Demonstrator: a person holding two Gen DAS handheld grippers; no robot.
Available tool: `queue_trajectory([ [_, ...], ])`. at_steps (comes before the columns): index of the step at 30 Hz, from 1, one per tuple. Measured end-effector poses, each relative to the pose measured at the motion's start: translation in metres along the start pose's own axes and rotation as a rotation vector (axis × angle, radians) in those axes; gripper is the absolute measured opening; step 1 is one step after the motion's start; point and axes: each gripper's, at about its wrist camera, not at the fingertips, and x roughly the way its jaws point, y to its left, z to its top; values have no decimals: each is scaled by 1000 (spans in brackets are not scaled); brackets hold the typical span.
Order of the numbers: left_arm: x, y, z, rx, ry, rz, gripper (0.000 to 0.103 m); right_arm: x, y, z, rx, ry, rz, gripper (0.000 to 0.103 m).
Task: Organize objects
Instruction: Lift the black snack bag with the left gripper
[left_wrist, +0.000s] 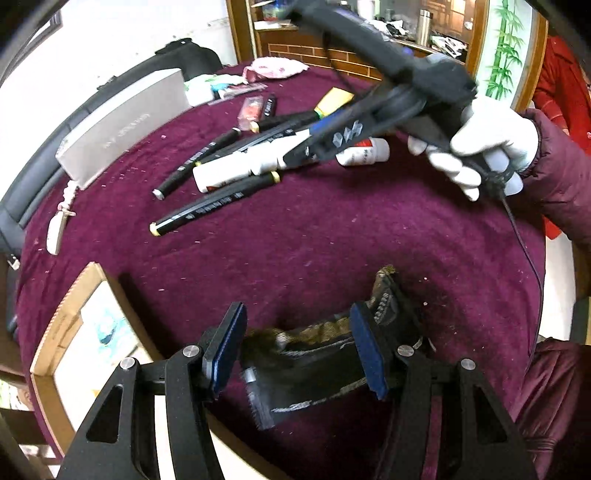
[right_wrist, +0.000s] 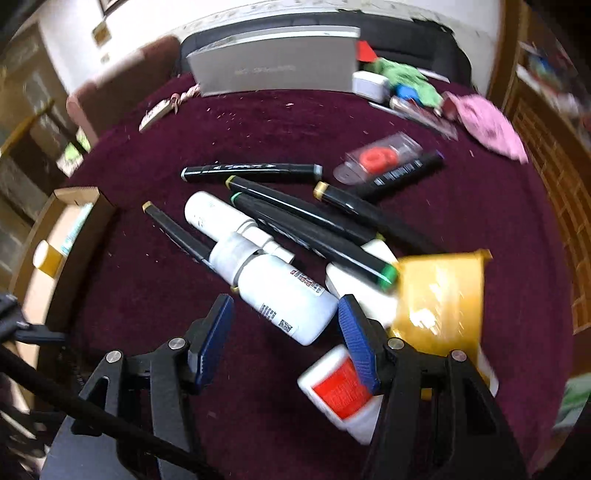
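Several black markers (right_wrist: 255, 171) and white spray bottles (right_wrist: 280, 291) lie in a pile on the maroon tablecloth (right_wrist: 480, 221). My right gripper (right_wrist: 286, 332) is open just above the near end of one white bottle, with a red-labelled white bottle (right_wrist: 340, 391) and a yellow packet (right_wrist: 443, 295) by its right finger. In the left wrist view the pile (left_wrist: 229, 173) lies far ahead and the right gripper (left_wrist: 332, 136) hovers over it. My left gripper (left_wrist: 299, 347) is open, its fingers either side of a dark patterned pouch (left_wrist: 317, 354) on the cloth.
A cardboard box (left_wrist: 74, 332) sits at the near left table edge, also in the right wrist view (right_wrist: 62, 236). A grey box (right_wrist: 273, 70) stands at the back. A red tape dispenser (right_wrist: 376, 157), pink cloth (right_wrist: 487, 122) and small clutter lie at the far right.
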Motion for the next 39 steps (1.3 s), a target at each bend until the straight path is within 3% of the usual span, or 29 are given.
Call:
queue_trajectory([
  [3, -6, -14, -6, 98, 0, 80, 52, 12, 14, 0, -63, 45, -57, 49],
  [6, -6, -44, -16, 296, 5, 174, 52, 17, 19, -6, -65, 120, 16, 30],
  [8, 0, -66, -24, 466, 6, 258, 52, 16, 20, -9, -64, 124, 11, 30],
  [11, 7, -84, -28, 629, -22, 328, 52, 14, 17, -10, -30, 131, 39, 30],
  [14, 7, -84, -23, 648, -1, 307, 52, 11, 7, -6, 19, 116, 72, 30],
  [18, -11, -69, -21, 526, 28, 101, 52, 2, -16, -4, 117, 79, 155, 36],
  [19, -11, -69, -23, 519, 32, 93, 52, 1, -20, -4, 122, 74, 165, 37],
  [22, 1, -76, -35, 587, 62, 160, 52, 1, -21, -1, 108, 69, 167, 37],
  [25, 18, -91, -48, 732, 73, 263, 53, 3, -12, 1, 83, 70, 149, 42],
  [27, 23, -101, -52, 832, 13, 312, 55, 7, 0, 5, 51, 77, 131, 44],
  [32, 32, -119, -55, 947, -64, 418, 71, 10, 13, 14, -33, 86, 72, 44],
  [34, 36, -126, -58, 994, -97, 454, 72, 13, 19, 18, -57, 88, 55, 44],
  [37, 38, -127, -57, 980, -99, 458, 72, 16, 23, 20, -73, 103, 49, 44],
  [39, 37, -121, -52, 906, -85, 428, 73, 15, 22, 21, -69, 110, 53, 44],
])
